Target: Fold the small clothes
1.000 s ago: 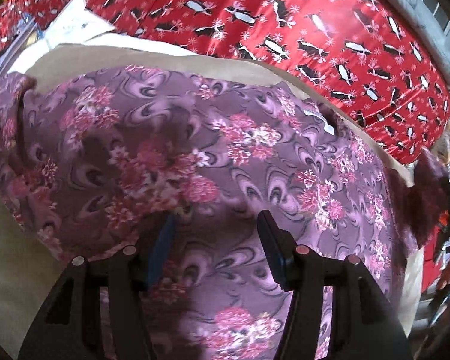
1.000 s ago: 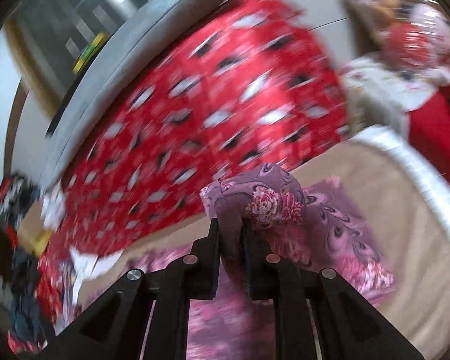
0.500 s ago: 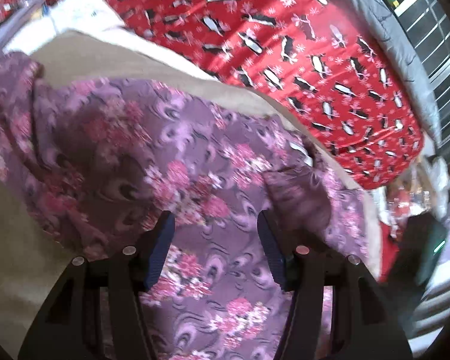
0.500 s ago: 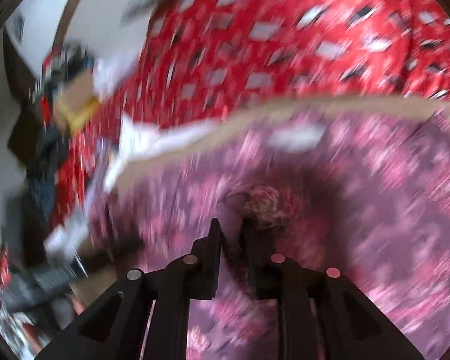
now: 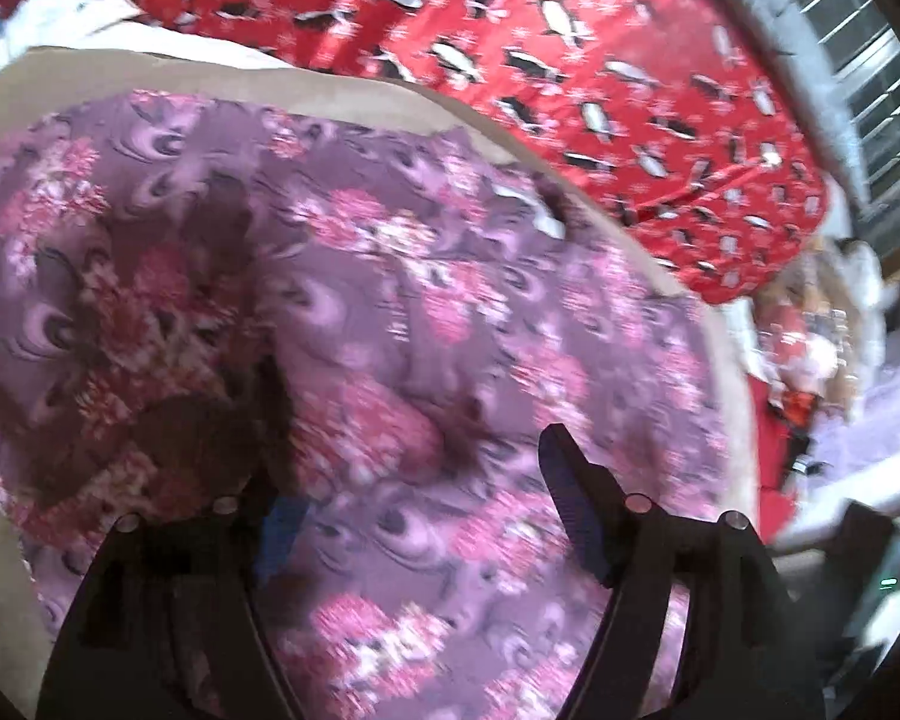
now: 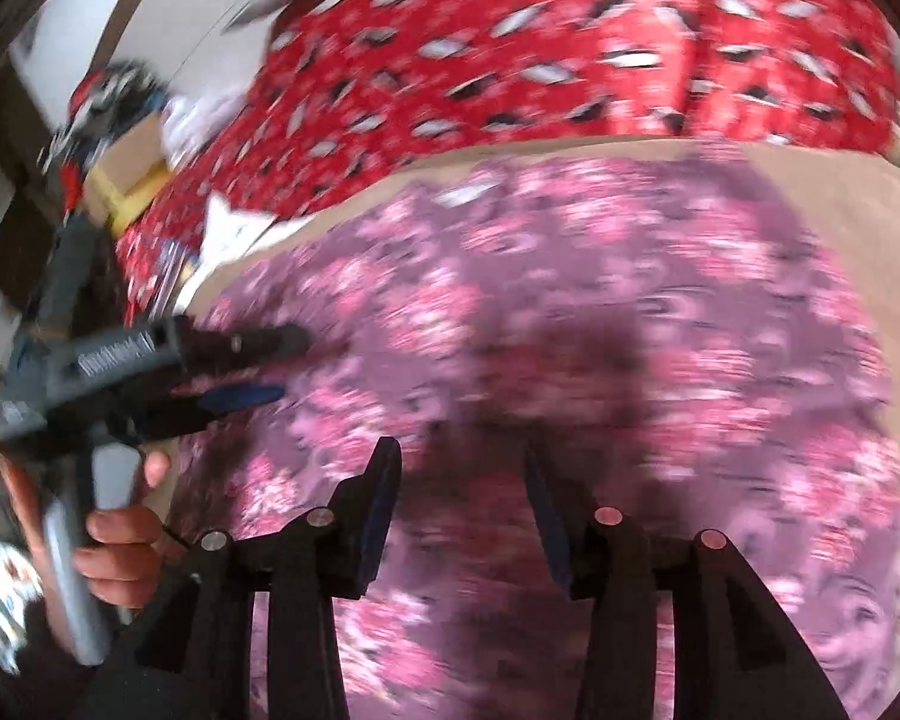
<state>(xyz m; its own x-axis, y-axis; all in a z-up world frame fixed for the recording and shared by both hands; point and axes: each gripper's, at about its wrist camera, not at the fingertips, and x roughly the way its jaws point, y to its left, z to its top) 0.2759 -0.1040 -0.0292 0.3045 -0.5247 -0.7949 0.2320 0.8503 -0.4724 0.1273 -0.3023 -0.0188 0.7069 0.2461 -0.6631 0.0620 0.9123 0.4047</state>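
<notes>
red penguin-print blanket [image 5: 570, 60] – spread at 12 to 2 o'clock, left-wrist view; fills 12 o'clock, right-wrist view | beige sheet [image 5: 210, 69] – bare strip at 11 o'clock, just below blanket | white paper [image 6: 228, 222] – at 10 o'clock, on blanket edge | grey ledge [image 5: 810, 60] – at 2 o'clock, beyond blanket

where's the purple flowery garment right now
The purple flowery garment lies spread on the beige pad, filling the middle of both wrist views, with the red penguin blanket just beyond it.
</notes>
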